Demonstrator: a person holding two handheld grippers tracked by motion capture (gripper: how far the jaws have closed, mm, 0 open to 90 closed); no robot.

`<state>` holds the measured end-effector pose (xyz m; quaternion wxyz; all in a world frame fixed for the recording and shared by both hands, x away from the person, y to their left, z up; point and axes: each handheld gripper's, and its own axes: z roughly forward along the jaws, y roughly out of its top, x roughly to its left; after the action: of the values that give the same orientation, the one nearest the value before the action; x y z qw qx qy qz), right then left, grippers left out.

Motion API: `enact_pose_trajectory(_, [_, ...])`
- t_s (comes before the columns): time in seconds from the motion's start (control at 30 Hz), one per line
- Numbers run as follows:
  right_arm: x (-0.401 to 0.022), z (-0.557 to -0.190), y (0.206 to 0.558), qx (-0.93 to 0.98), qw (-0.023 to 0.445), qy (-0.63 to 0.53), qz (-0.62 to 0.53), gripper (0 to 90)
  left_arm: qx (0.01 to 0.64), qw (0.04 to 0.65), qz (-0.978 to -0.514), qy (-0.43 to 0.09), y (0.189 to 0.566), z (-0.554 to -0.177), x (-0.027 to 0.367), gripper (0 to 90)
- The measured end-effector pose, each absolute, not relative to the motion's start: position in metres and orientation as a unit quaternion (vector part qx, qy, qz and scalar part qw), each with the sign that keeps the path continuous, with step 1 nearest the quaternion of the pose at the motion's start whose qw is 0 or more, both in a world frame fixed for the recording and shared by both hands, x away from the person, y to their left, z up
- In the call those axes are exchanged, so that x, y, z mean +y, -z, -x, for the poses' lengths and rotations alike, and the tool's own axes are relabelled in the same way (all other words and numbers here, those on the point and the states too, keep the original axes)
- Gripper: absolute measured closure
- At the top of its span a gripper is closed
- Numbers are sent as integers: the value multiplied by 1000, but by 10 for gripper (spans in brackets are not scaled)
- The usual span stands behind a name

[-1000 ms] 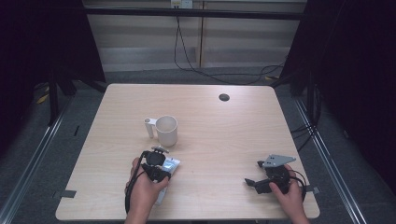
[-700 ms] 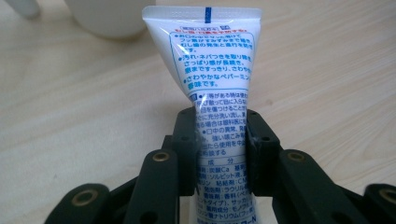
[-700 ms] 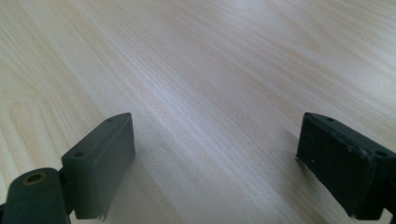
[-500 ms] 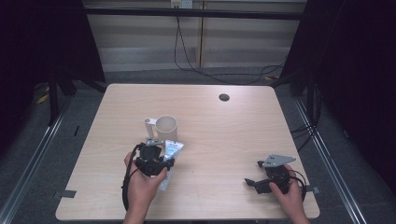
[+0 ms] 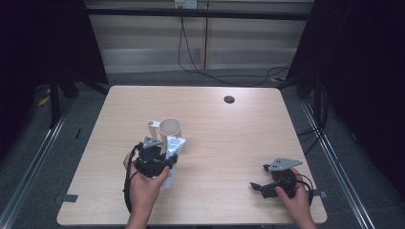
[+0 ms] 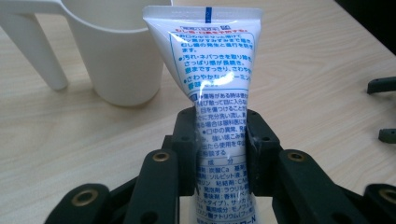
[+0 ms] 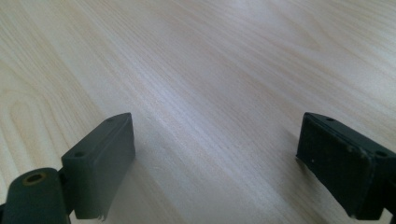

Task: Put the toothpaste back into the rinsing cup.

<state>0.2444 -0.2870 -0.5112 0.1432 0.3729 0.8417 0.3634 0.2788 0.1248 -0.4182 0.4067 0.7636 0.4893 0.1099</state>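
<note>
Tabletop (image 5: 229, 143) of pale wood grain, rectangular with rounded corners, seen from above. Dark floor surrounds it, and metal rails run along the left and right sides. A small dark round hole (image 5: 229, 99) sits near the far edge, right of centre. The whole middle and far right of the surface lie bare.

The left gripper (image 5: 160, 157), black and held in a hand (image 5: 143, 183) near the front left, is clamped on a toothpaste tube (image 5: 173, 152). In the left gripper view, the two black pads press the tube's (image 6: 219, 116) soft, glossy white body from both sides, about halfway along. The tube's flat crimped end points away from the gripper, and blue printed text covers its face. The tube is lifted off the wood, its crimped end just beside the rim of a cup.

That cup (image 5: 169, 130) is smooth, matte white plastic, round and open-topped, with a straight handle (image 5: 152, 129) on its left. It stands upright, well in from the table's left edge.

The right gripper (image 5: 260, 187) rests low near the front right corner, held in the other hand (image 5: 298, 202). Its blocky black jaws are spread wide over bare wood (image 7: 210, 93).
</note>
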Motion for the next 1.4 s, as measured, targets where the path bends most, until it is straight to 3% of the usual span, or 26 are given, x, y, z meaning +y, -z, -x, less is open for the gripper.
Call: enact_pose_trajectory(1.4, [-287, -244, 511, 842, 143, -363, -373, 108, 475, 472, -727, -153, 389, -300, 119, 703])
